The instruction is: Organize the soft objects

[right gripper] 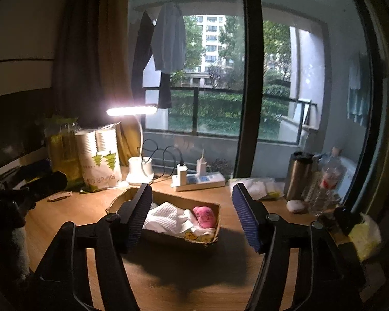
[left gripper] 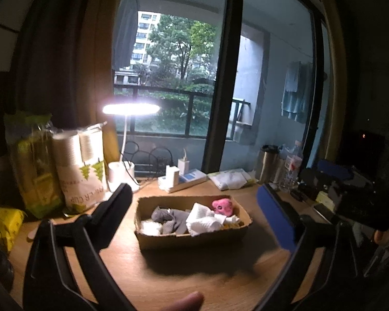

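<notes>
Left view: my left gripper [left gripper: 194,210] gapes wide, empty, above the box [left gripper: 192,238] on the desk [left gripper: 194,280]; the cloths [left gripper: 205,217] inside look light and limp.

Right view: my right gripper [right gripper: 192,215] is wide too; I'd pinch a raised fold.

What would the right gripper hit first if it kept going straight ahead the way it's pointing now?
Most likely the cardboard box of soft things: the open right gripper points at the pink plush toy and white cloth inside, though depth is uncertain.
</notes>
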